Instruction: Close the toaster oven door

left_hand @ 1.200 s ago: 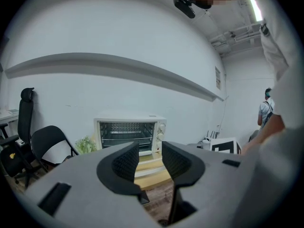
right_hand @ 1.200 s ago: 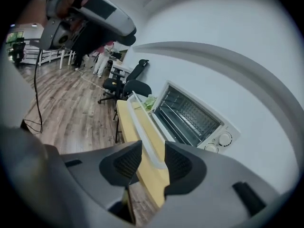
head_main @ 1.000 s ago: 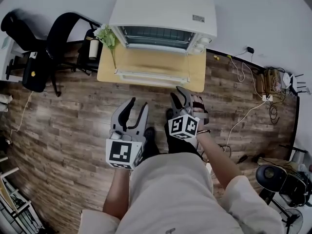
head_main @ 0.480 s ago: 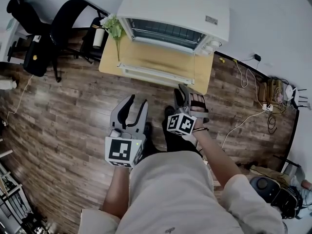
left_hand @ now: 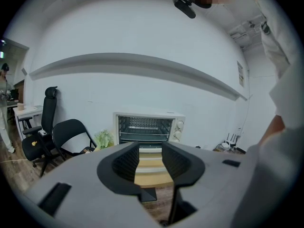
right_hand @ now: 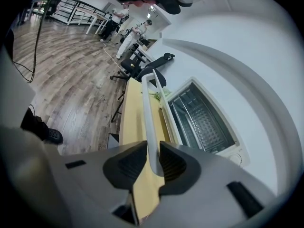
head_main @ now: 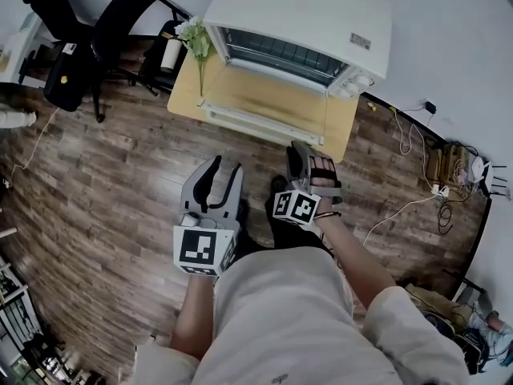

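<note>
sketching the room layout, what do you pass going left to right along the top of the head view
black office chair → black folding chair → white flowers → toaster oven → tangle of cables and plugs on the floor

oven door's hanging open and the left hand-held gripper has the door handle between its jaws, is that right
Not quite. It is the right hand-held gripper, not the left, that has the door handle between its jaws, which have just been closing. The right gripper view shows this. The oven door is hanging open, as you say.
</note>
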`<action>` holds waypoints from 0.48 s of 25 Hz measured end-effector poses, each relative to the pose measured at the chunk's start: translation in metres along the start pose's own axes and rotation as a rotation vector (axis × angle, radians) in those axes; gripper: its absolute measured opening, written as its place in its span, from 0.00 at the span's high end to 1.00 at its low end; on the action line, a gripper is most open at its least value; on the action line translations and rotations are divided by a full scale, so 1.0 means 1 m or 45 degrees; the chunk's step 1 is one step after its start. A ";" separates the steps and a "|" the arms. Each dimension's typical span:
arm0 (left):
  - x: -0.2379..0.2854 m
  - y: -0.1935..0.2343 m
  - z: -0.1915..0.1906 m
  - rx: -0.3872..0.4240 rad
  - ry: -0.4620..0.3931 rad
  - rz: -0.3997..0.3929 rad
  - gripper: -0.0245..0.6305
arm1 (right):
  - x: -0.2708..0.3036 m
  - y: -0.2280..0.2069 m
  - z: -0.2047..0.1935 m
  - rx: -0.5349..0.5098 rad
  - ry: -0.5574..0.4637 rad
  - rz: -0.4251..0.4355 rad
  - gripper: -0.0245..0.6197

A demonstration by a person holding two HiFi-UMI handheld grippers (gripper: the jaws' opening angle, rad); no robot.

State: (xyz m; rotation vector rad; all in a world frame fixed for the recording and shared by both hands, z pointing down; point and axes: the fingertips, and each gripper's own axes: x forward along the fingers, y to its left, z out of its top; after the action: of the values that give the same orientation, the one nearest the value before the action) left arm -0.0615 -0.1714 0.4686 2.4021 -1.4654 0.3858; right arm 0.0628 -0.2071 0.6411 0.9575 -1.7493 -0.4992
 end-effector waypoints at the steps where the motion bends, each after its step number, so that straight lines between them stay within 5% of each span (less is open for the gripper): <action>1: 0.000 0.001 0.000 -0.002 -0.001 0.010 0.76 | 0.001 0.000 0.000 -0.002 -0.004 0.004 0.84; 12: 0.006 0.002 0.009 -0.012 -0.019 0.089 0.76 | -0.002 -0.012 0.004 0.003 -0.053 0.026 0.85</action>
State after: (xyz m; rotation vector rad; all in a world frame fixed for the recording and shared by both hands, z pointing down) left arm -0.0599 -0.1805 0.4631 2.3563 -1.5574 0.3765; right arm 0.0642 -0.2134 0.6302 0.9362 -1.7954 -0.5075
